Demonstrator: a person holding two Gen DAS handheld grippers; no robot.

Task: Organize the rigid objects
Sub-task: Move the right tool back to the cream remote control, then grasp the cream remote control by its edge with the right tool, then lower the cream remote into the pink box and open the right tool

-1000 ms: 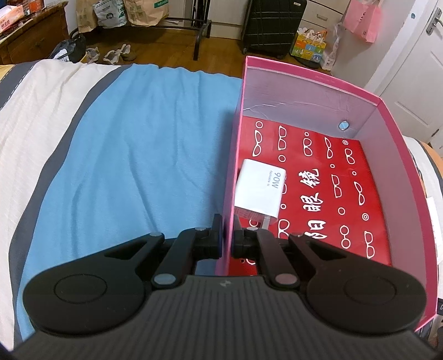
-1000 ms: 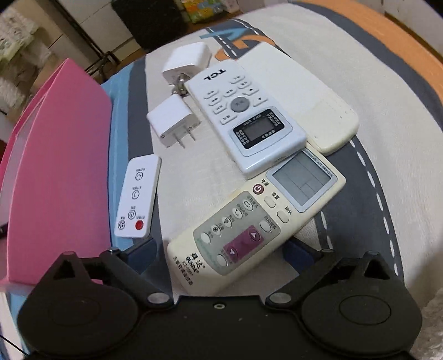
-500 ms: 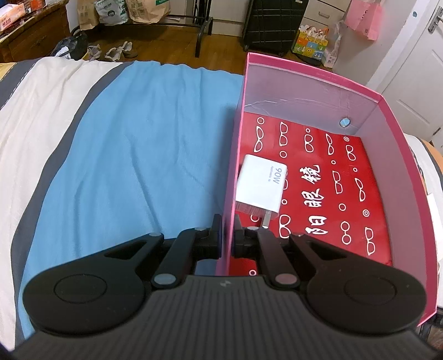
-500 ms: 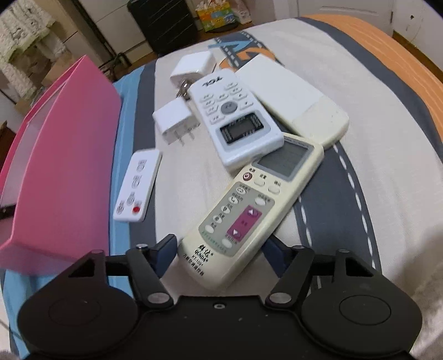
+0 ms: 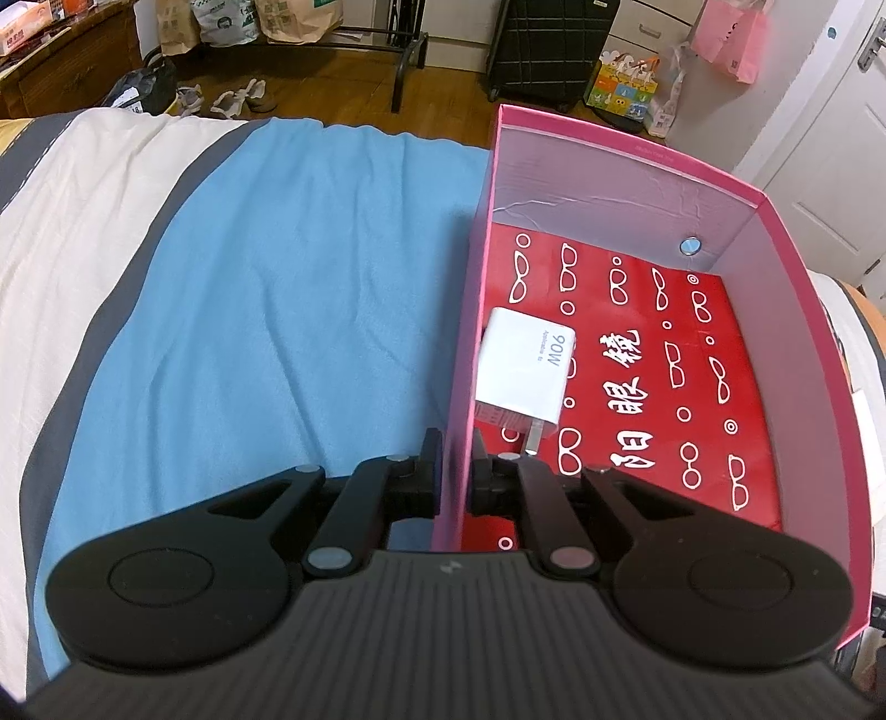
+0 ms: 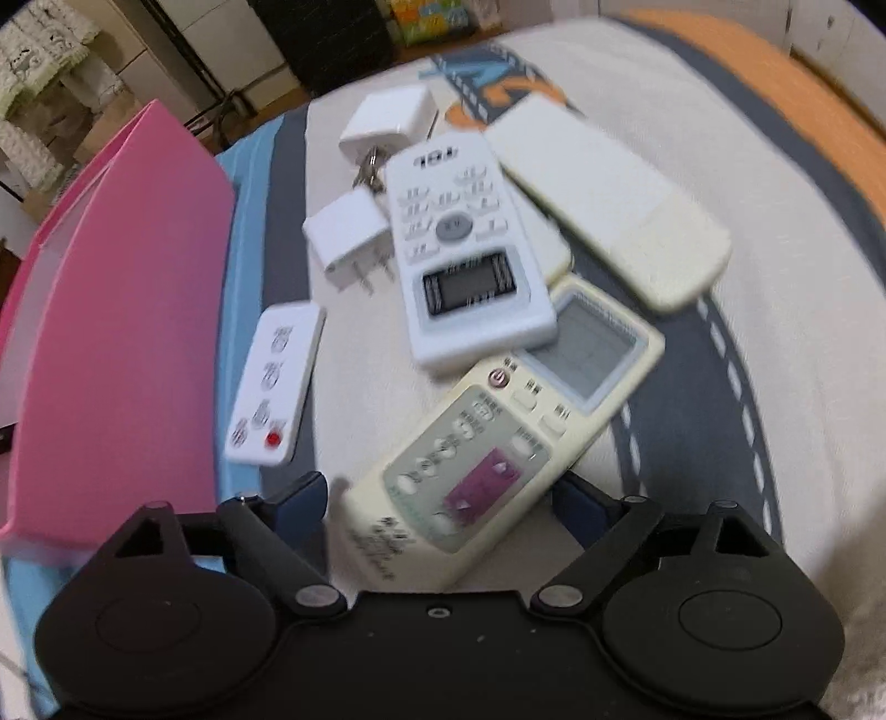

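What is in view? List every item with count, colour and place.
box: 1, pink, red printed floor, on the bed
boxed charger: 1, white, on the box floor by its left wall
loose chargers: 2, white, on the bed beside the box
remotes: 4, two white, two cream, clustered on the bed
bedspread: 1, blue, white, grey, orange
suitcase: 1, black, on the floor beyond the bed
left gripper: black, shut on the box's left wall
right gripper: black, jaws opening, nearest cream remote between them
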